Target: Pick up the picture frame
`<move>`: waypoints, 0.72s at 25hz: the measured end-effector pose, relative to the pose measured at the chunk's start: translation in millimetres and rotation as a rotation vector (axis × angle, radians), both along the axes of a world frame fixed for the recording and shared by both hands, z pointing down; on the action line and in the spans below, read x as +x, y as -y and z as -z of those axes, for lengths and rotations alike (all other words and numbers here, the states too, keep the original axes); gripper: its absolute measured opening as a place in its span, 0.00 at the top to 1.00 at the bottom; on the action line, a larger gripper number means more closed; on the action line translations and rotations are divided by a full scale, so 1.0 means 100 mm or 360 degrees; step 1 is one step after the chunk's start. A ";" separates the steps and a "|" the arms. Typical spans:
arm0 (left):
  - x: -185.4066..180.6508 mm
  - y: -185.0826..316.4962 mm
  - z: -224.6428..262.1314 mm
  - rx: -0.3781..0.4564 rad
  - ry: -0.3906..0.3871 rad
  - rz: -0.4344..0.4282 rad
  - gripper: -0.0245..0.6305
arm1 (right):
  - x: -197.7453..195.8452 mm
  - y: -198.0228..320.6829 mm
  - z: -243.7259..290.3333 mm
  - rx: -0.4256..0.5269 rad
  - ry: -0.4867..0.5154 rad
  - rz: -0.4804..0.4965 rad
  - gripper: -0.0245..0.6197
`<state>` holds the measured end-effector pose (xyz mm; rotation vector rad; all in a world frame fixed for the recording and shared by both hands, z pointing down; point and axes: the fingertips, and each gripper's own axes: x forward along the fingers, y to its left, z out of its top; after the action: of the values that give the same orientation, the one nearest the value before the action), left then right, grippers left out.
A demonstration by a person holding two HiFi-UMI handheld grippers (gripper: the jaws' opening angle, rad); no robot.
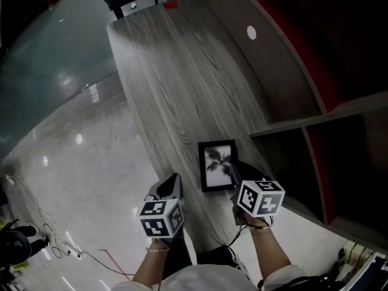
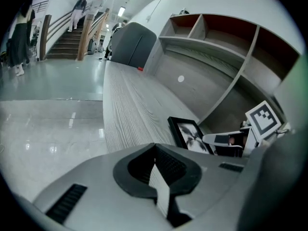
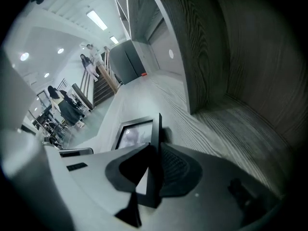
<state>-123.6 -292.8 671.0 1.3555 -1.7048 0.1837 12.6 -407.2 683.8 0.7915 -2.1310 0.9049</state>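
Two forearms reach up from the bottom edge of the head view, each hand tipping its gripper forward and down over the near end of the grey wood-grain surface (image 1: 176,71). At lower centre the left gripper (image 1: 174,180) hangs by the surface's left edge. Its own view shows its fingers (image 2: 166,165) pressed together on nothing. Just to its right, the right gripper (image 1: 234,176) meets the right side of the black picture frame (image 1: 216,164), which sits near the front of the surface beside the shelf unit (image 1: 291,123). Only the right gripper view shows the grip: the frame's thin edge is clamped between the fingers (image 3: 175,165). Only the left gripper view shows a staircase (image 2: 67,42) at upper left.
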 end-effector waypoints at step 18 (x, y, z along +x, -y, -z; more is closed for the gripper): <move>0.04 -0.20 0.46 0.0109 0.0042 -0.0149 0.94 | 0.13 -0.30 0.52 0.0147 0.0057 -0.0179 0.83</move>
<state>-119.9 -273.2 625.3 1.4905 -1.6842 0.1987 25.7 -377.1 631.8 0.9568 -2.1905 0.8897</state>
